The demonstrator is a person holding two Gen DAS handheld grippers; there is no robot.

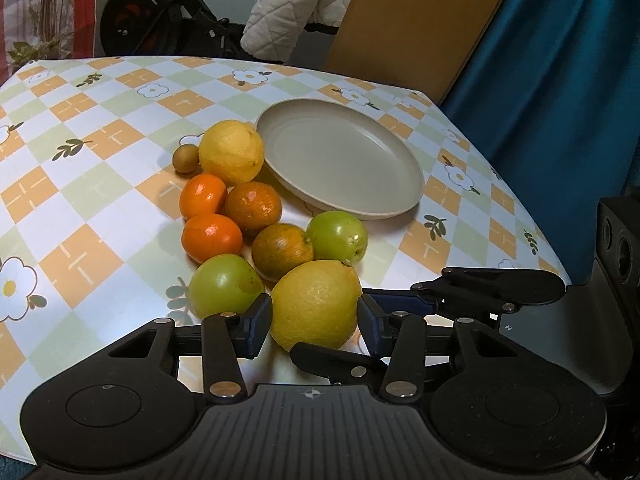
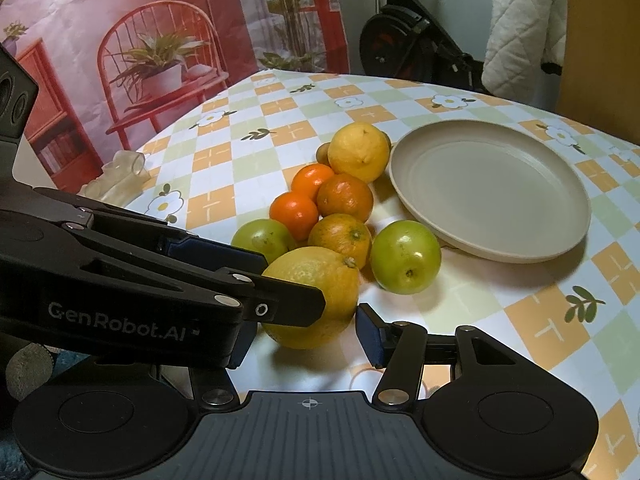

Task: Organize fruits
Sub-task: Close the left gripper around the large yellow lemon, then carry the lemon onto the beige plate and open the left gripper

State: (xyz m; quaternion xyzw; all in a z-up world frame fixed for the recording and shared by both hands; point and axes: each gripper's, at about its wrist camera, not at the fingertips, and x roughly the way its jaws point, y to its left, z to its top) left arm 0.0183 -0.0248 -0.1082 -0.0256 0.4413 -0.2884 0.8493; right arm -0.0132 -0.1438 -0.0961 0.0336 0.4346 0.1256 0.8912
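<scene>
A large yellow lemon (image 1: 316,304) lies nearest on the checked tablecloth. My left gripper (image 1: 314,316) is shut on it, one pad against each side. My right gripper (image 2: 306,340) stands open just short of the same lemon; its left finger is hidden behind the left gripper's arm (image 2: 120,280). Behind the lemon are two green apples (image 1: 226,288) (image 1: 338,236), two greenish oranges (image 1: 282,252), two tangerines (image 1: 212,236), a second lemon (image 1: 232,152) and a small brown fruit (image 1: 186,158). A beige plate (image 1: 340,152) holds nothing, to the right of the pile.
The table edge (image 1: 520,208) runs close to the right of the plate, with a teal curtain (image 1: 560,80) beyond. A clear plastic object (image 2: 120,176) sits at the table's left edge. An exercise bike (image 2: 400,48), a quilted white cloth and a wooden board stand behind the table.
</scene>
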